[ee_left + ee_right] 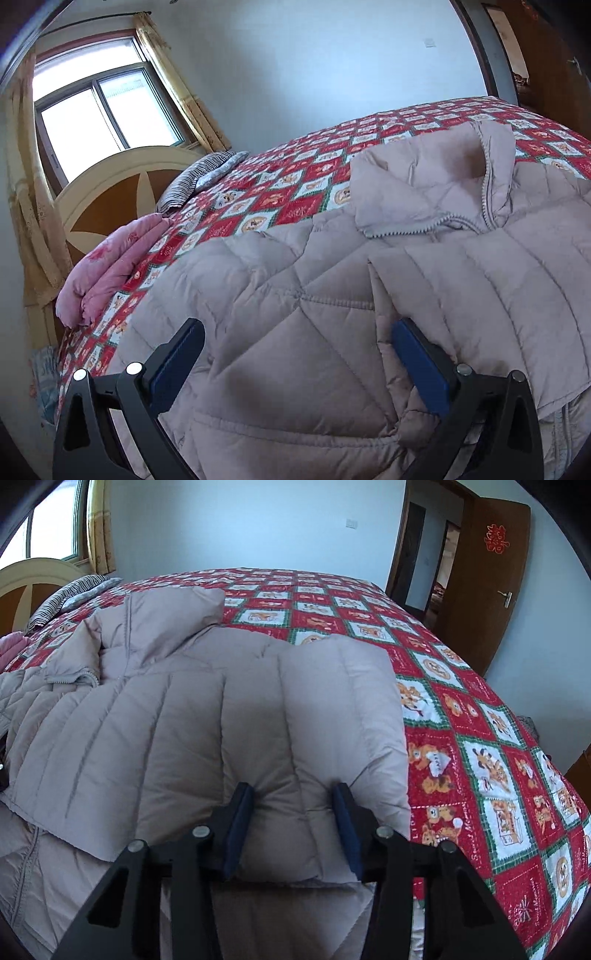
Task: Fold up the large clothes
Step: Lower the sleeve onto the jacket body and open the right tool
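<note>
- A puffy beige quilted down jacket (303,295) is spread over the near part of the bed, on a red patchwork bedspread (295,181) with cartoon squares.
- The left claw (295,354) is spread wide, blue pads either side of a bulge of the jacket; the pad at 3 o'clock is tucked against a fold edge, and nothing is really pinched.
- The right claw (293,827) is partly closed, and a padded fold of the jacket (221,716) is squeezed between both blue pads at 6 o'clock of the right view.
- The jacket's collar and zipper (484,192) are seen toward 1 o'clock in the left view, flopped open.
- A folded pink quilt (107,269) lies at 9 o'clock near the headboard (107,199), with a striped pillow (195,181) just beyond it.
- A brown door (480,590) stands open at 2 o'clock in the right view.
</note>
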`<state>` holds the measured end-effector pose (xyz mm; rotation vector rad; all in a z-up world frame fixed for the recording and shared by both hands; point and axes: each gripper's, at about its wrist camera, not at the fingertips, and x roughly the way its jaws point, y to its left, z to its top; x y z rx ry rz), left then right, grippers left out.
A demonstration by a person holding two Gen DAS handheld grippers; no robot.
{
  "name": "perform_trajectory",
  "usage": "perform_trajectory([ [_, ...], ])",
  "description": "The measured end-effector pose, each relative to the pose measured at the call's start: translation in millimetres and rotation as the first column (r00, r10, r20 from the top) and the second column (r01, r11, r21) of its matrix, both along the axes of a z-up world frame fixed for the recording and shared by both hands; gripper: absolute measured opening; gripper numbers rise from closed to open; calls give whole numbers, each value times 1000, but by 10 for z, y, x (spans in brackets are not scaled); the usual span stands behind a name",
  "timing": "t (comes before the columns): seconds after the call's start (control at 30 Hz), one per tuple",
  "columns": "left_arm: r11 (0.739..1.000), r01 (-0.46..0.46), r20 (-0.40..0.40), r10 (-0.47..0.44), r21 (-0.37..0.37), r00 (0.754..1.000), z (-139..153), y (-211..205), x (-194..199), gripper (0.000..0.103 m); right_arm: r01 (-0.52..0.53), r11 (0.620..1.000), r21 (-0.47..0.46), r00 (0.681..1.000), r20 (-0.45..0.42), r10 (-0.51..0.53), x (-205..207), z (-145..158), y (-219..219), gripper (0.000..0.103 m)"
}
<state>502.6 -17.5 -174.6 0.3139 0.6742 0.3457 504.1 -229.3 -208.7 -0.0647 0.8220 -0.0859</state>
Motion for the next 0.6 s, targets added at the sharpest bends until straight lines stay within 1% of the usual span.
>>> perform_trajectory([
  [0.1,999,0,-54,-3,-49,999,-117,38,96,102,-1,1000,-31,1000,-8,0,14,-41,45,50],
  [0.2,997,-2,-90,-5,-84,996,-206,73,170,102,1,999,-45,1000,-15,-2,30,-67,62,51],
  [0.33,997,-4,-105,-4,-82,995,-252,45,211,102,6,997,-83,1000,-20,-7,44,-90,113,51],
  [0.4,997,-6,-102,-1,-74,995,-261,29,216,102,8,993,-116,1000,-20,-10,44,-101,156,51],
  [0.47,998,-8,-96,1,-69,995,-264,19,213,102,9,991,-130,1000,-22,-11,43,-97,173,51],
  [0.53,997,-12,-90,5,-72,996,-264,26,218,102,7,993,-121,1000,-22,-10,26,-41,157,51],
  [0.6,997,-16,-87,9,-76,996,-264,40,241,102,22,997,-74,1000,6,-22,-57,96,121,51],
])
